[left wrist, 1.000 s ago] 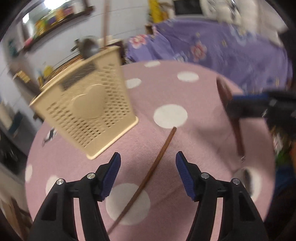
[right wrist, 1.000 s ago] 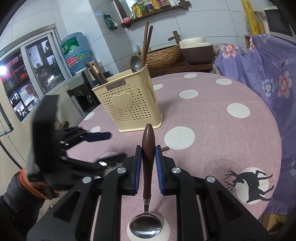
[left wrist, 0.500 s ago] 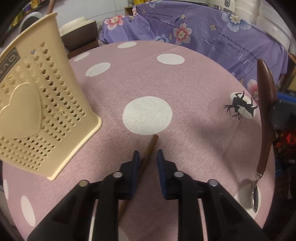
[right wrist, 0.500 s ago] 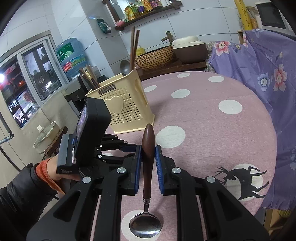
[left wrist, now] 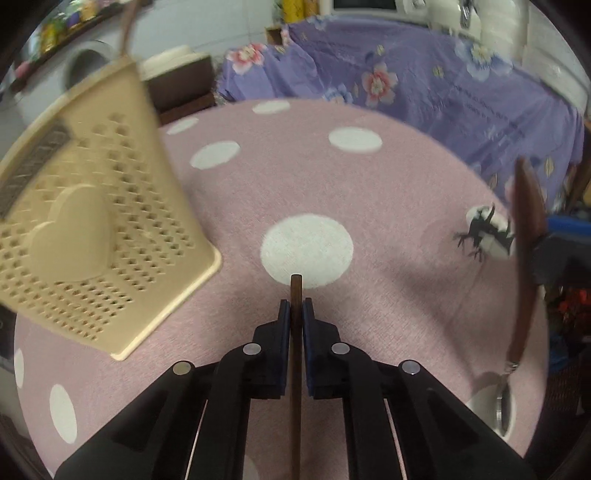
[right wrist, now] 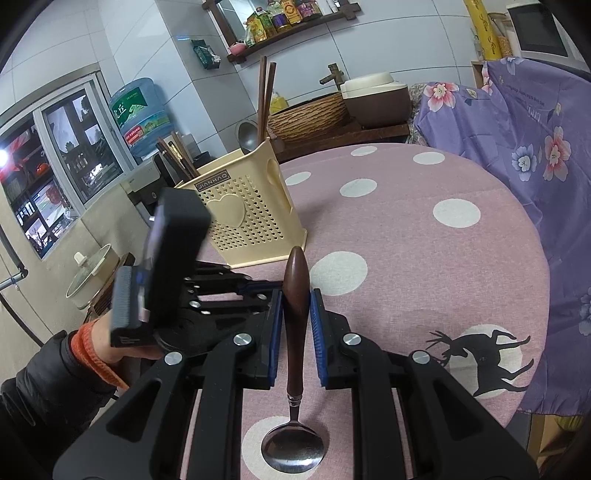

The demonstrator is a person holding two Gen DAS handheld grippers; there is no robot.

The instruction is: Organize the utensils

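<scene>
Two grippers work over a round surface covered in pink cloth with white dots and a deer print. A cream perforated utensil holder with a raised heart on its front stands toward the far left of the surface; it already carries several dark chopsticks and a ladle. In the left wrist view the holder looms large and blurred at the left, just beside the left gripper's path, and its top is cut off by the frame. A purple floral cloth drapes the furniture at the right edge of the surface, and a woven basket, a water bottle and a shelf of bottles sit behind. In the right wrist view the left gripper is mostly masked by its own black camera housing, so its fingers cannot be made out there; a hand in an orange cuff and dark sleeve carries it. From its own camera, the left fingers are closed narrow on a single brown chopstick, whose tip pokes out just past the pads over a white dot while its lower end runs out of frame. The right gripper clamps the dark wooden handle of a spoon, handle tip pointing forward, steel bowl hanging back between the arms above the surface.
</scene>
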